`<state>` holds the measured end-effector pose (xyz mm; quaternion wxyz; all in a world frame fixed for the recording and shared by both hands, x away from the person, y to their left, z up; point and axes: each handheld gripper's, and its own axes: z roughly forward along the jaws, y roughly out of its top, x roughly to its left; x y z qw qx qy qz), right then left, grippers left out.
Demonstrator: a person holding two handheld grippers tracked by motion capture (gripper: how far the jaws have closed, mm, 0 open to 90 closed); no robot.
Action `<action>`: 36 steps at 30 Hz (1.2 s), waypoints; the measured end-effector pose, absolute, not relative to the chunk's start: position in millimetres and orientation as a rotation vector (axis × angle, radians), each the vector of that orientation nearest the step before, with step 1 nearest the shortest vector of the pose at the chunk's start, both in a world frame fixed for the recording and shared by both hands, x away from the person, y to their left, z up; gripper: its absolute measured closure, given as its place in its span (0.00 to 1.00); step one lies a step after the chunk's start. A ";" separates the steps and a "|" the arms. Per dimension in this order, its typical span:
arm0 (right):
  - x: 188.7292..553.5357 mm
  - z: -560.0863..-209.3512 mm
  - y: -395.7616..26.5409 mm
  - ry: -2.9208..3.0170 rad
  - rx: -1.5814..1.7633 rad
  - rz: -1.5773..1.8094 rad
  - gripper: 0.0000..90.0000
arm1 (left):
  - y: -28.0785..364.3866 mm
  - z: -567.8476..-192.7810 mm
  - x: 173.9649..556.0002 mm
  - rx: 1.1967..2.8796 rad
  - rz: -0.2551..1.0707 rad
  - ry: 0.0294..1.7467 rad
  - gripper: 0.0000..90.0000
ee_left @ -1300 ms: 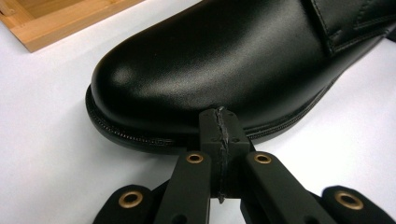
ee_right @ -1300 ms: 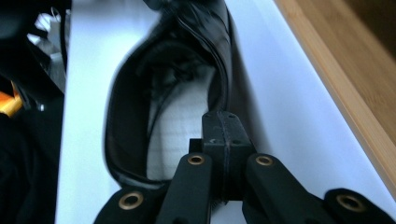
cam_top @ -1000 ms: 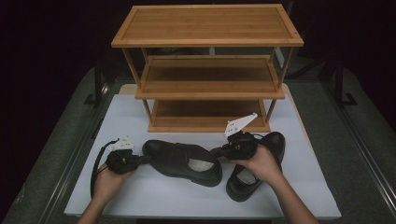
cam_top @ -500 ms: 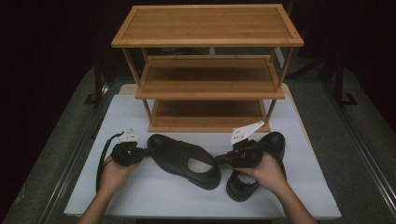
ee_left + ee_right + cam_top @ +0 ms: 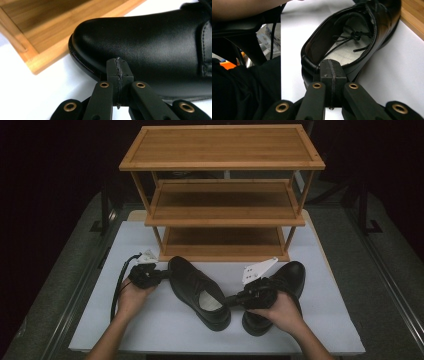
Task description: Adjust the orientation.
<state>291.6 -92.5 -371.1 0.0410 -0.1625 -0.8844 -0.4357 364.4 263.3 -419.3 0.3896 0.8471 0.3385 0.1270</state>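
A black leather shoe point(image 5: 196, 289) lies slantwise on the white table point(image 5: 150, 330), toe toward the rack. My left gripper point(image 5: 167, 274) is shut, and its joined tips point(image 5: 117, 62) touch the shoe's toe cap point(image 5: 150, 42). My right gripper point(image 5: 232, 298) is also shut, and its joined tips point(image 5: 329, 63) rest against the heel rim of the same shoe point(image 5: 384, 17). Nothing is between either pair of jaws. A second black shoe point(image 5: 292, 272) stands at the right, partly under my right hand.
A three-shelf wooden rack point(image 5: 222, 200) stands at the back of the table, and its bottom shelf point(image 5: 37, 27) is close behind the toe. A cable point(image 5: 118, 287) loops from the left gripper. Dark floor surrounds the table.
The left gripper moved right and toward the rack, staying at the toe. The right gripper drew back toward the person, staying at the heel. The shoe between them swung its toe toward the rack.
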 end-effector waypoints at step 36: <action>291.1 -371.4 -88.3 -2.743 -0.453 -1.340 1.00 | 196.1 -421.6 408.7 2.158 0.340 0.791 1.00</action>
